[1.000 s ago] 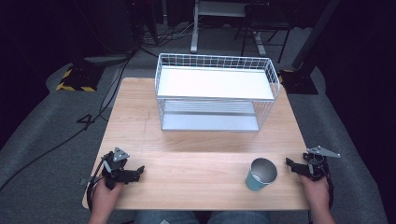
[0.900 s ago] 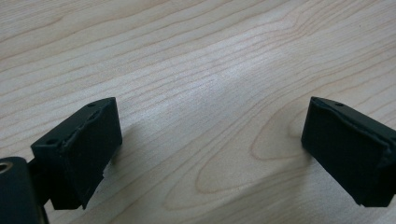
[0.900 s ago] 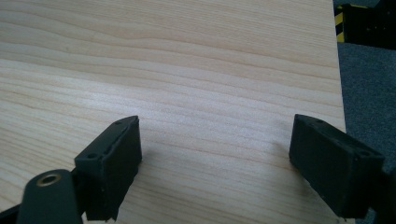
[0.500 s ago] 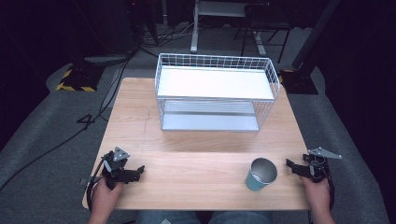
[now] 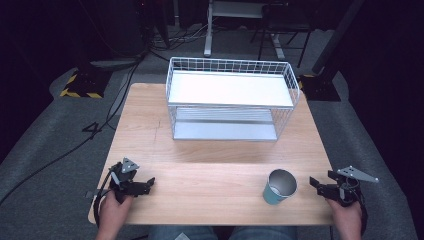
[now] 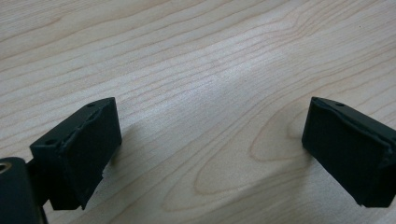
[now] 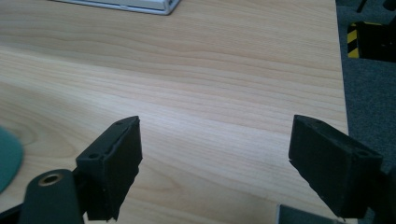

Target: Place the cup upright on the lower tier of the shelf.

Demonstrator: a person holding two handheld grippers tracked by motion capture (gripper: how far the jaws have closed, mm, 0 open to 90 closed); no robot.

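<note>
A teal cup (image 5: 280, 186) with a metal-looking inside stands upright on the wooden table (image 5: 210, 165), near the front right. My right gripper (image 5: 315, 183) is just to the right of it at the table's edge, pointing left toward the cup, open and apart from it. In the right gripper view its jaws (image 7: 215, 140) stand wide over bare wood, with the cup's rim (image 7: 7, 158) at the far left. My left gripper (image 5: 149, 184) rests near the front left corner, open, with only wood between its jaws (image 6: 210, 126).
A white two-level wire rack (image 5: 230, 100) stands at the back middle of the table. The table's right edge (image 7: 341, 93) lies close to my right gripper, with grey floor beyond. Cables and yellow-black striped markers lie on the floor around.
My right gripper has shifted a little toward the near right corner of the table. The left gripper and the cup have stayed in place.
</note>
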